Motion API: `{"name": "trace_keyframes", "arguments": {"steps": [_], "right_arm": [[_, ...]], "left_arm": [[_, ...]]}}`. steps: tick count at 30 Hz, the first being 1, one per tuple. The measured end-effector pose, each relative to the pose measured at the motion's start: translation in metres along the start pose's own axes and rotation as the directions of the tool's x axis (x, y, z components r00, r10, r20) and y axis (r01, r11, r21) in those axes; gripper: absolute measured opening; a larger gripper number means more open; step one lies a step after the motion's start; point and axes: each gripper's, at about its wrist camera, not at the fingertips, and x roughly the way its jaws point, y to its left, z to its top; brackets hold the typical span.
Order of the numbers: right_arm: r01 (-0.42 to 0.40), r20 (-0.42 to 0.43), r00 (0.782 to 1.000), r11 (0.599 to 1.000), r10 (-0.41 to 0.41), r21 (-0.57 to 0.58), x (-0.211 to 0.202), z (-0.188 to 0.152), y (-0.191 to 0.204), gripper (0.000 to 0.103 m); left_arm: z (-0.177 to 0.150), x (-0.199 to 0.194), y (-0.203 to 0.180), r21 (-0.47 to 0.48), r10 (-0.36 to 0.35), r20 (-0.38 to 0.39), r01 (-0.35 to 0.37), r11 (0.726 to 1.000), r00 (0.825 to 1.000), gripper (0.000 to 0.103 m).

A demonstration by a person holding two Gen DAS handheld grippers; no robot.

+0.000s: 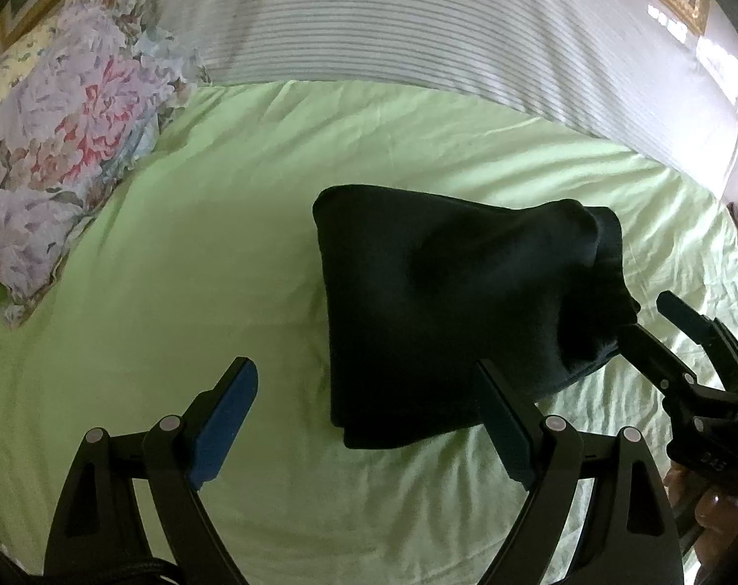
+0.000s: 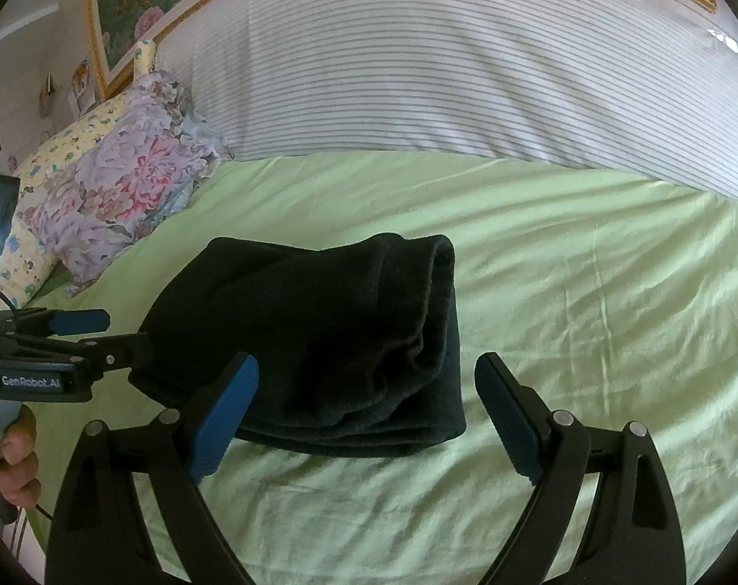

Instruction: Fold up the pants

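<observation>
Dark folded pants (image 1: 442,312) lie in a thick bundle on the green bed sheet (image 1: 173,292). My left gripper (image 1: 364,375) is open at the bundle's near left edge, its right finger over the cloth. In the right wrist view the pants (image 2: 320,331) lie just ahead, and my right gripper (image 2: 366,370) stands open with its left finger over their near edge. Each gripper shows in the other's view, the right gripper (image 1: 656,321) and the left gripper (image 2: 105,334), both open with one finger against the bundle's side. Neither grips cloth.
A floral pillow (image 1: 71,136) lies at the far left with a yellow patterned pillow (image 2: 42,263) under it. A striped white cover (image 2: 442,73) runs along the back. A framed picture (image 2: 139,5) hangs behind. A person's hand (image 2: 12,463) holds the left gripper's handle.
</observation>
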Motion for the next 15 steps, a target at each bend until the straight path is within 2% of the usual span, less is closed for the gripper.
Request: {"name": "trace_keyframes", "arguments": {"steps": [15], "right_arm": [[-0.009, 0.004, 1.000, 1.000, 0.009, 0.009, -0.0004, 0.0041, -0.0018, 0.091]], "left_arm": [[0.0025, 0.0007, -0.0018, -0.004, 0.020, -0.003, -0.020, 1.000, 1.000, 0.089]]}}
